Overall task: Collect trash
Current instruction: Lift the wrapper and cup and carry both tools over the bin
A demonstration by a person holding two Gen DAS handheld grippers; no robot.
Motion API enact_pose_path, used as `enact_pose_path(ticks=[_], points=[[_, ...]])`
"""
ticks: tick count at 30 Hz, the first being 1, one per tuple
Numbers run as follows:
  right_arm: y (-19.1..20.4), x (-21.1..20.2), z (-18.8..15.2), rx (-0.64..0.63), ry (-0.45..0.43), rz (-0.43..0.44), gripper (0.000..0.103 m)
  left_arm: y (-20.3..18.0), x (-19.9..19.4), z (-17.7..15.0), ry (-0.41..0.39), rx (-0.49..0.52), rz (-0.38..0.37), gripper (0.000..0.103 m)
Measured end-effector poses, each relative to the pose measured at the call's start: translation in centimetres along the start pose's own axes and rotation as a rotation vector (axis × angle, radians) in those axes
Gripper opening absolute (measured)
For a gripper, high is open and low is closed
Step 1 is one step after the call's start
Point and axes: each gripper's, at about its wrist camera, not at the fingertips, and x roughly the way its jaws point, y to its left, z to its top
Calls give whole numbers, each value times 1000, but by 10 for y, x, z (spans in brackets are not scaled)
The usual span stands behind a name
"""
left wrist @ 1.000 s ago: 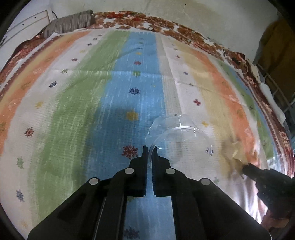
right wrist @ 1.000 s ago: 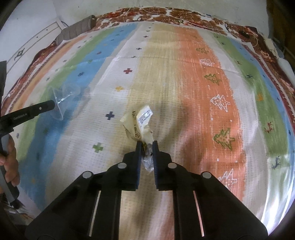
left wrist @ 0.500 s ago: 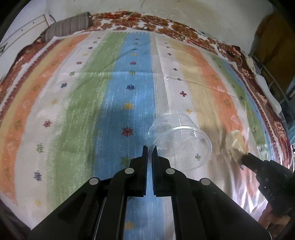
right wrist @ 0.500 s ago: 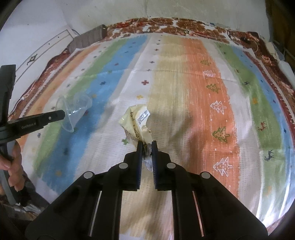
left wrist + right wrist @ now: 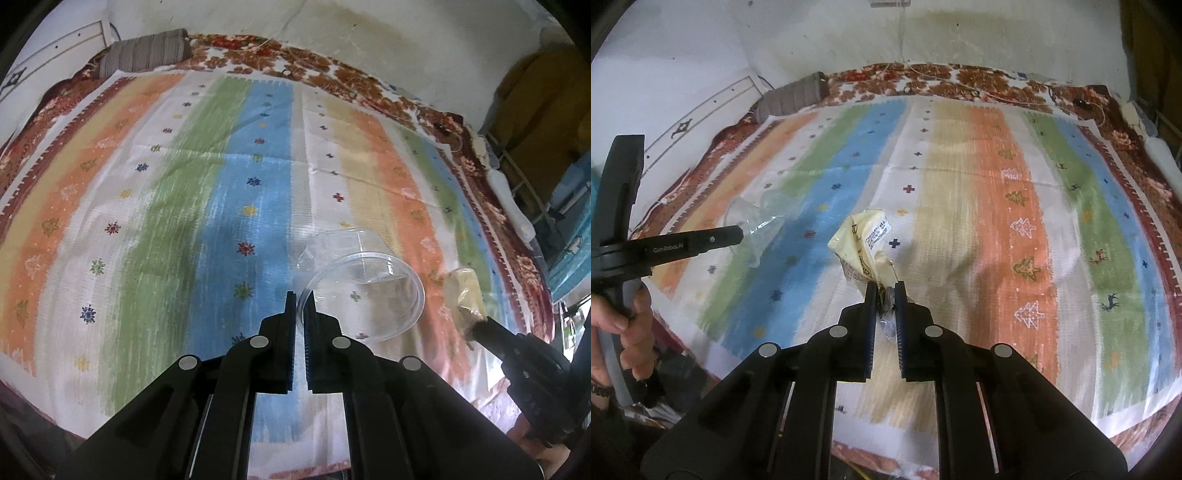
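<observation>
I have both tools loaded and raised above the bed. My left gripper (image 5: 300,308) has its fingers pinched together on the rim of a clear plastic cup (image 5: 364,286), gripping the near-left edge; the cup hangs clear of the striped bedspread (image 5: 184,206) with its open mouth turned toward my camera and its base pointing away and slightly up. My right gripper (image 5: 885,300) is clamped on the crumpled lower end of a yellow wrapper (image 5: 864,242), whose long axis runs up and away from the fingertips, tilted a little left. The relation that matters next: the wrapper lies to the right of the cup, near it but not touching, with the cup mouth facing back toward me rather than sideways toward the wrapper. From the right wrist view the cup sits well to the left of the wrapper, beyond the left tool's finger (image 5: 701,240). I judge the next move as either dropping the wrapper into the cup or carrying both to a bin; no bin is visible. For nesting, the right arm should travel left, and the cup mouth should be rolled upward first. The thin rim may slip or buckle under the pinch.
</observation>
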Motion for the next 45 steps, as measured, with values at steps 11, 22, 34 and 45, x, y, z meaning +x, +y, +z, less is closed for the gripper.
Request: enact_pose_path(ticks=[11, 22, 34, 45], points=[[22, -53, -20, -23, -75, 19, 9, -21, -51, -24, -35, 18, -89, 3], [36, -97, -45, -33, -135, 31, 9, -23, -97, -58, -83, 37, -129, 3], [48, -126, -81, -23, -159, 39, 8, -25, -129, -103, -110, 53, -172, 3], [59, -140, -122, -33, -142, 49, 9, -20, -145, -142, -110, 35, -197, 3]])
